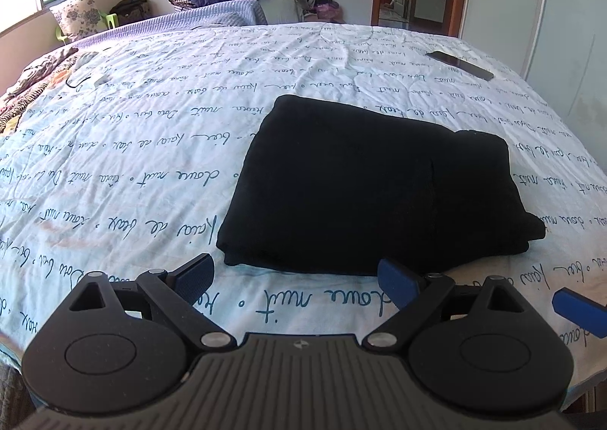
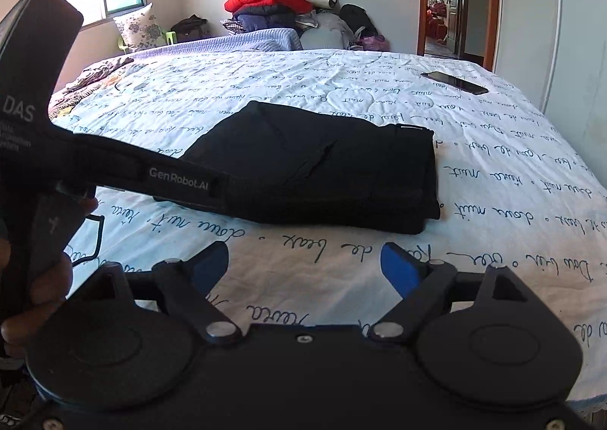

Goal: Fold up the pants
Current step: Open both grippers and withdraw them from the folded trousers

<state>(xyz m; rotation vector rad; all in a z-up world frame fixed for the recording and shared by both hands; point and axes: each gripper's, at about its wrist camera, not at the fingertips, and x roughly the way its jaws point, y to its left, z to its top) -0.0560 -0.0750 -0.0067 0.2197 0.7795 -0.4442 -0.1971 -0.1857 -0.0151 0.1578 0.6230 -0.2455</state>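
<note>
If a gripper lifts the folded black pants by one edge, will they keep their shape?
Probably not. The black pants are soft cloth in loosely stacked layers, so a lifted edge would likely droop and unfold. Pushed, they may bunch on the quilt rather than slide.

Both grippers are black with silver pivot screws, round hubs and blue-padded fingers (image 1: 394,278); one body reads "GenRobot.AI".

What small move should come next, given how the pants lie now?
Probably none on the cloth: draw both back. The black pants already lie as a compact folded stack on the bedspread, and the left gripper and right gripper are open, holding nothing.
</note>
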